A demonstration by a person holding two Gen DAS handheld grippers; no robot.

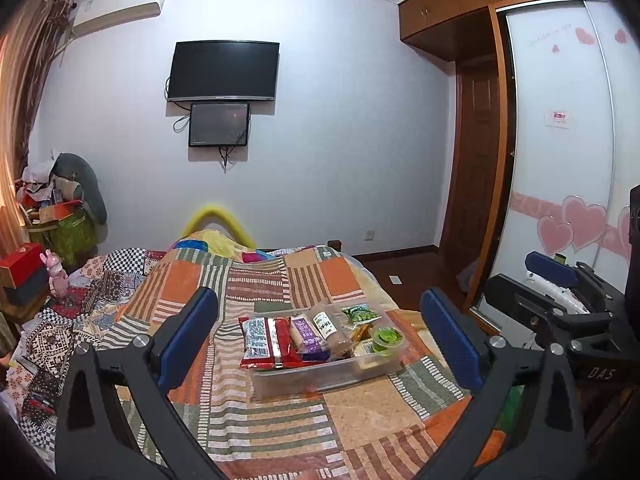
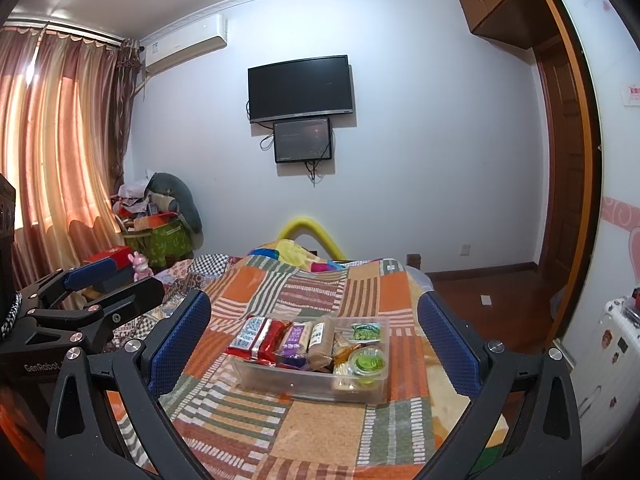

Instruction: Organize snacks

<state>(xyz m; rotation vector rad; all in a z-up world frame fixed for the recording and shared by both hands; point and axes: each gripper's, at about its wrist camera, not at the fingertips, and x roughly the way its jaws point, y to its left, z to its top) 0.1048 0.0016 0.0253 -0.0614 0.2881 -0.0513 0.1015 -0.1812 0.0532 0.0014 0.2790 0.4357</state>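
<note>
Left tongs: spread wide, blue pads well apart, holding nothing, raised over the bed
Right tongs: also spread wide and empty; in the left wrist view they show at 3 o'clock, beside the wardrobe
Snack bin: clear plastic box resting on the patchwork bedspread, at about 12 o'clock ahead of both tongs and apart from them
Left side of bin: red packets with a grey-and-white wrapper at the 9 o'clock end, leaning over the rim
Middle of bin: purple bar and a tan bar with a white label, side by side, touching
Right side of bin: green pea packet at the far corner, green-lidded cup nearer, small yellowish packets between and below them
Room: television on the wall at 12 o'clock with a smaller screen just under it; curtains at 9 o'clock
</note>
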